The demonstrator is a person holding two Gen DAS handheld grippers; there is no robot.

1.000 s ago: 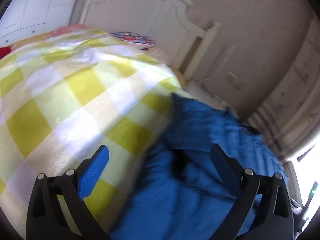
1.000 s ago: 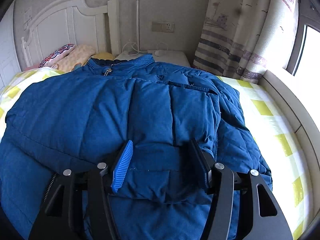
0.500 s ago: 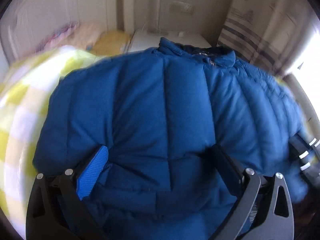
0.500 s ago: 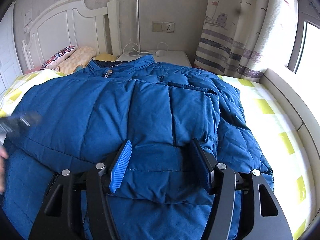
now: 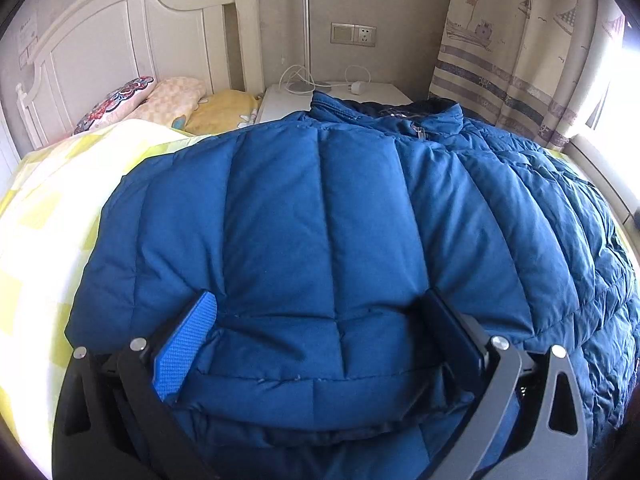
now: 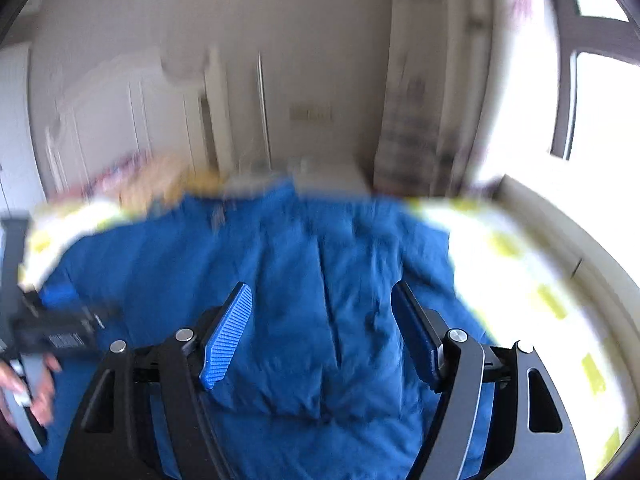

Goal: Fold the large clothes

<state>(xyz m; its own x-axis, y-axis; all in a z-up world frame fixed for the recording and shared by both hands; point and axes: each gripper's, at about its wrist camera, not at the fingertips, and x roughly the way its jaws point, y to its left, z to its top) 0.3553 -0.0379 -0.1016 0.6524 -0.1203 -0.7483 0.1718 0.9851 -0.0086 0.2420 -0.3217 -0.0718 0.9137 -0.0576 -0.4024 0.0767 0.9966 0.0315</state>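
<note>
Left gripper [image 5: 320, 320]: jaws apart, straddling the blue jacket [image 5: 320, 220] hem on the bed [image 5: 40, 240]. Right gripper [image 6: 322, 332]: jaws opening above the jacket.

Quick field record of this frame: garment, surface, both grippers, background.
garment: blue puffer jacket, spread flat, collar toward the headboard
surface: bed with yellow check sheet
left gripper: open, fingers wide over the jacket's near panel
right gripper: jaws opening, jacket below them, not pinched; view blurred
background: white headboard, pillows, nightstand, curtain
</note>
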